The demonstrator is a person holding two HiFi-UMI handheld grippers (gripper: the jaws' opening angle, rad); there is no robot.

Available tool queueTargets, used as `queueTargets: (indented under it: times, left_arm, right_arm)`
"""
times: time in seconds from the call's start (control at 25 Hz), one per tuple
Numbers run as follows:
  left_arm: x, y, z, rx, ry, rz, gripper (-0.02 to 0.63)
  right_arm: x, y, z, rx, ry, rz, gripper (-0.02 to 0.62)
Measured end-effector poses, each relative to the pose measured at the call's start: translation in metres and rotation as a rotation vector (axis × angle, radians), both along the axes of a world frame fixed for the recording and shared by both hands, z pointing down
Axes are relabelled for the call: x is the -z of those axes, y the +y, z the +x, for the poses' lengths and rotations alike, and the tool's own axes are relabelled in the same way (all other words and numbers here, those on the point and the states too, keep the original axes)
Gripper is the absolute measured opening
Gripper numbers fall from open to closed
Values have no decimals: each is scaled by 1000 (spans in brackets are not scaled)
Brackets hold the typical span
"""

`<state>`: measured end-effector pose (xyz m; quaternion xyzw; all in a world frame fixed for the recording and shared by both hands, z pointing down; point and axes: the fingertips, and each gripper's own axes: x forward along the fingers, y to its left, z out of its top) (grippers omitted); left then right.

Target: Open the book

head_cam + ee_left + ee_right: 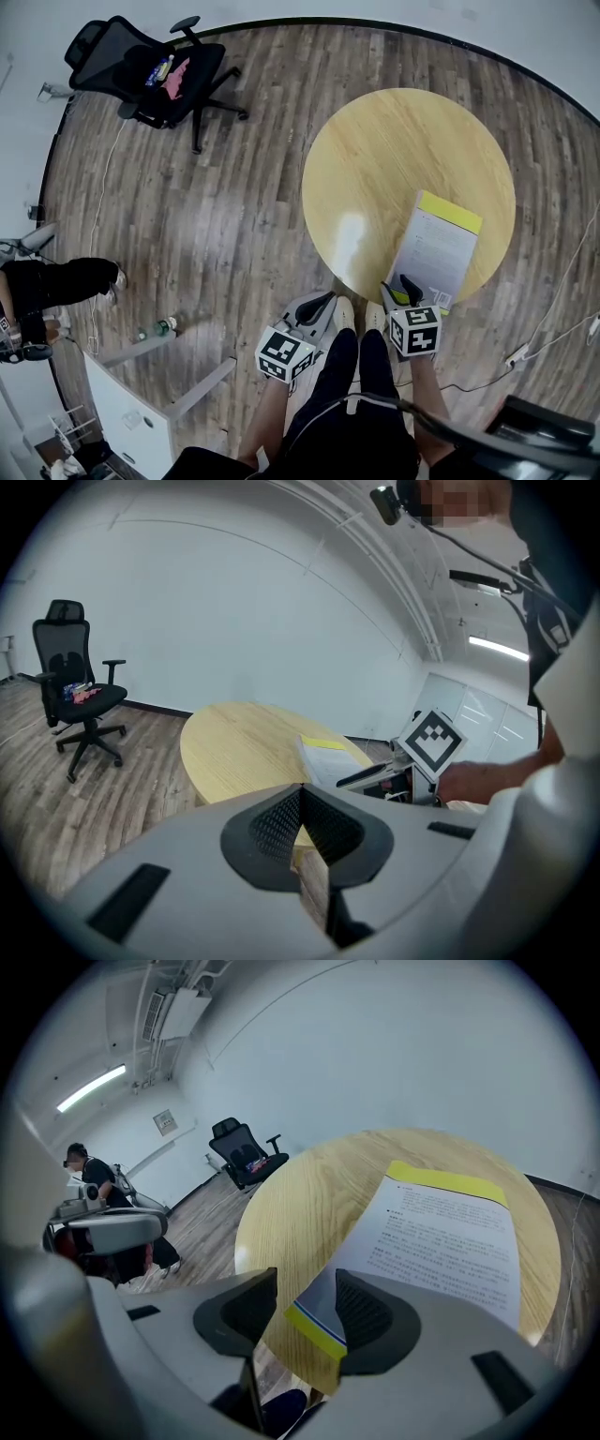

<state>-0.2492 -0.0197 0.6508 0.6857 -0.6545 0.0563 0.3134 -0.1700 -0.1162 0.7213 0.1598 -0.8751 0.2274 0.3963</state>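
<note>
Where the book lies: the closed book [434, 251], white cover with a yellow band at its far end, is flat on the round wooden table [375, 159], toward the table's near right edge.
Right tongs [398, 286]: jaws partly apart with a moderate gap. The book's near corner sits in that gap, close against the right-hand pad, and the jaws are not pressed onto it.
Left tongs [317, 309]: jaws closed tip to tip with nothing between them, held beside the table's near edge, apart from the book.
Background: a black office chair [155, 70] on the wood floor, well apart from the table.
</note>
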Motion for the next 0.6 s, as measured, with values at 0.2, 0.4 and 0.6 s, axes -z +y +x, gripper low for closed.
queueTargets:
  times: [0.2, 0.4, 0.6]
  left_arm:
    - [-3, 1, -4, 8, 5, 2, 0]
    - [-3, 1, -7, 14, 8, 3, 0]
    - [-4, 1, -6, 12, 8, -1, 0]
  right_arm:
    - [-6, 1, 2, -3, 38, 13, 176]
    - [-11, 0, 5, -2, 85, 40, 176]
    - [-14, -2, 9, -7, 120, 61, 173]
